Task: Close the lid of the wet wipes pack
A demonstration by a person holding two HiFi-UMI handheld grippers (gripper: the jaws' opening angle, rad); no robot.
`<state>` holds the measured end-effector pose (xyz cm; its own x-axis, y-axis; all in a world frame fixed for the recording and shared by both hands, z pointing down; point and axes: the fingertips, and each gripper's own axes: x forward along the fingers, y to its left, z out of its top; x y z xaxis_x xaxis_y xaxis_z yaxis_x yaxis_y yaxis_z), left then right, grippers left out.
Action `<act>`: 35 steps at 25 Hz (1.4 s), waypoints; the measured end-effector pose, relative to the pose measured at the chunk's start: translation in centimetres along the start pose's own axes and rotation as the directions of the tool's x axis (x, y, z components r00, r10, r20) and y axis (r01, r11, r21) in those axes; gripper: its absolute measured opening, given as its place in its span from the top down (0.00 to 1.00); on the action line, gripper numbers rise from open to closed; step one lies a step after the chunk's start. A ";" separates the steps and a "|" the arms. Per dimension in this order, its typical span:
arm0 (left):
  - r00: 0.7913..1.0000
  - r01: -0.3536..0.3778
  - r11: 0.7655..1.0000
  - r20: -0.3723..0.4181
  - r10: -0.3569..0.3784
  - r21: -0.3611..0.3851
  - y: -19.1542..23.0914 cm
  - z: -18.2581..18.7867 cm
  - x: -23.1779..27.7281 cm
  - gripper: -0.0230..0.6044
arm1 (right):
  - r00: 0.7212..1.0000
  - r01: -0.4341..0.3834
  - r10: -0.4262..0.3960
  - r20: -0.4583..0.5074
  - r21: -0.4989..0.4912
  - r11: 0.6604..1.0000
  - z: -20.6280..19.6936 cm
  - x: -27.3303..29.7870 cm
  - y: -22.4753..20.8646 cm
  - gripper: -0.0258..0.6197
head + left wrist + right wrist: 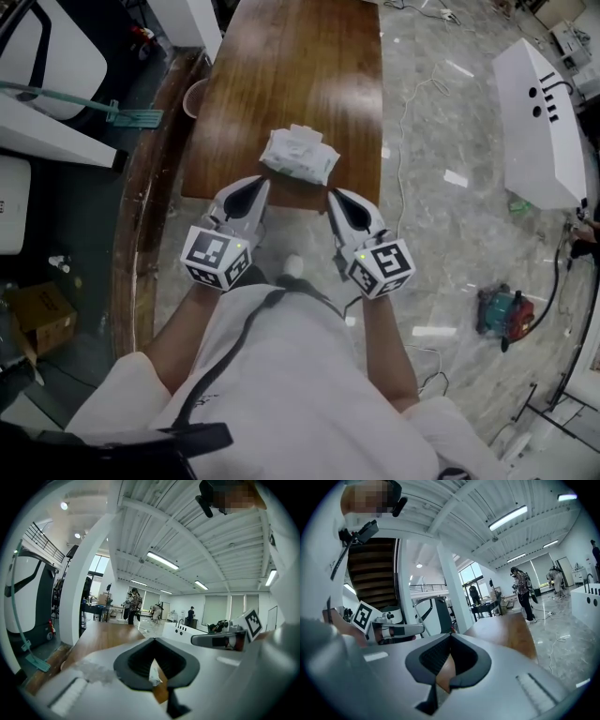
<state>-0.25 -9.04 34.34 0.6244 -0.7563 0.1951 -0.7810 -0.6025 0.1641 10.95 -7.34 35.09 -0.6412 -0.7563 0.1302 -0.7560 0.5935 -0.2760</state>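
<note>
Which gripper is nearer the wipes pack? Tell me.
Left, narrowly: left gripper just off the wipes pack at its near-left corner; right gripper slightly back from its near-right corner.

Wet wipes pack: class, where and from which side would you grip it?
Take the wet wipes pack by its right end, probably, coming level from the near table edge, beside the right gripper. It lies flat and crosswise, so its ends offer thin sides to pinch, leaving the top free.
</note>
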 end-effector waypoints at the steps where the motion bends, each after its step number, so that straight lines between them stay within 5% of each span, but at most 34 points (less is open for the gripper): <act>1: 1.000 -0.004 1.000 -0.002 0.004 -0.002 -0.1 -0.1 0.2 0.96 | 1.000 -0.006 0.006 -0.004 -0.001 1.000 -0.1 0.1 -0.3 0.95; 13: 0.999 -0.008 1.000 -0.040 0.007 -0.015 1.0 -1.4 0.4 0.96 | 0.999 -0.009 0.009 -0.035 0.011 1.000 -1.1 1.6 -1.0 0.95; 35: 0.977 0.136 0.989 -0.158 -0.143 -0.054 6.7 -6.4 6.8 0.96 | 0.989 0.126 -0.124 -0.084 0.014 0.992 -3.8 8.9 -5.5 0.95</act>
<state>-1.23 -16.61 42.93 0.7226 -0.6126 0.3203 -0.6876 -0.6849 0.2412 8.95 -16.29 41.35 -0.5512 -0.7981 0.2432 -0.8287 0.4899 -0.2707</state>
